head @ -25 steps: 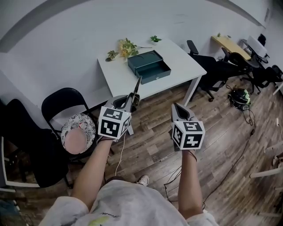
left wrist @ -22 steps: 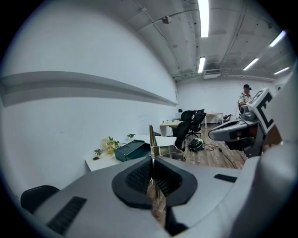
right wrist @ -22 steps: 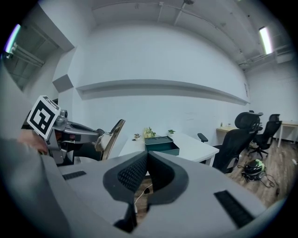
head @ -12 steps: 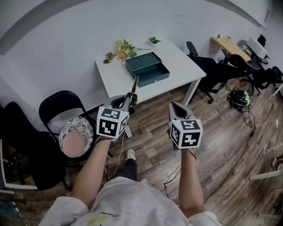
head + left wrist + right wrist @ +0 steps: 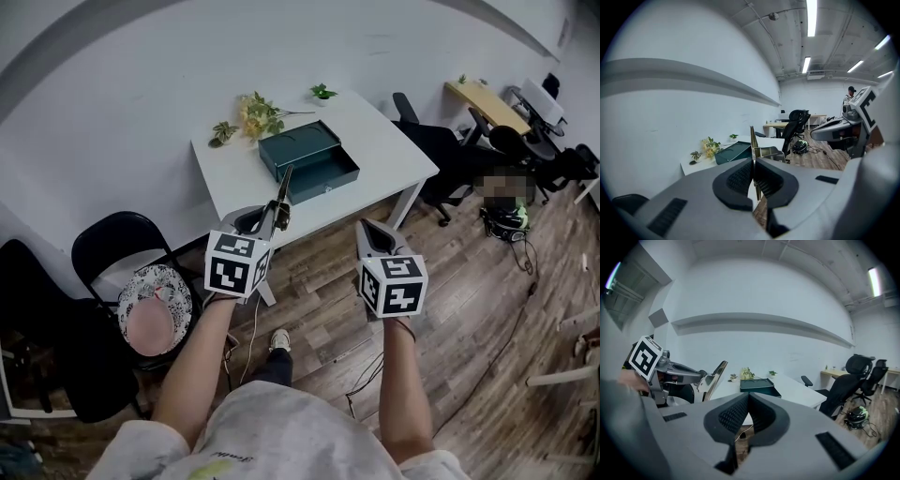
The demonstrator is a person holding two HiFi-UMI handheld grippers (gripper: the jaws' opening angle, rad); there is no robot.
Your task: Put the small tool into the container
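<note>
A dark green container [image 5: 307,159] with its drawer pulled open stands on the white table [image 5: 384,141]. My left gripper [image 5: 273,215] is shut on a small flat metal tool [image 5: 284,191], whose blade points up toward the table. In the left gripper view the tool [image 5: 753,145] sticks out from between the closed pads, with the container [image 5: 733,152] beyond it. My right gripper [image 5: 369,230] hangs over the wooden floor, shut on nothing. The right gripper view shows its pads [image 5: 736,414] pressed together, the left gripper's tool [image 5: 715,373] at left and the container [image 5: 759,384] ahead.
Yellow flowers [image 5: 253,112] and a small potted plant [image 5: 322,92] lie at the table's far edge. A black folding chair with a patterned cushion [image 5: 155,295] stands at left. Black office chairs [image 5: 441,141], a helmet [image 5: 511,214] and floor cables lie to the right.
The person has stepped forward, so the table and container have shifted left and slightly nearer in the head view. Both grippers keep the same pose, and the tool stays gripped.
</note>
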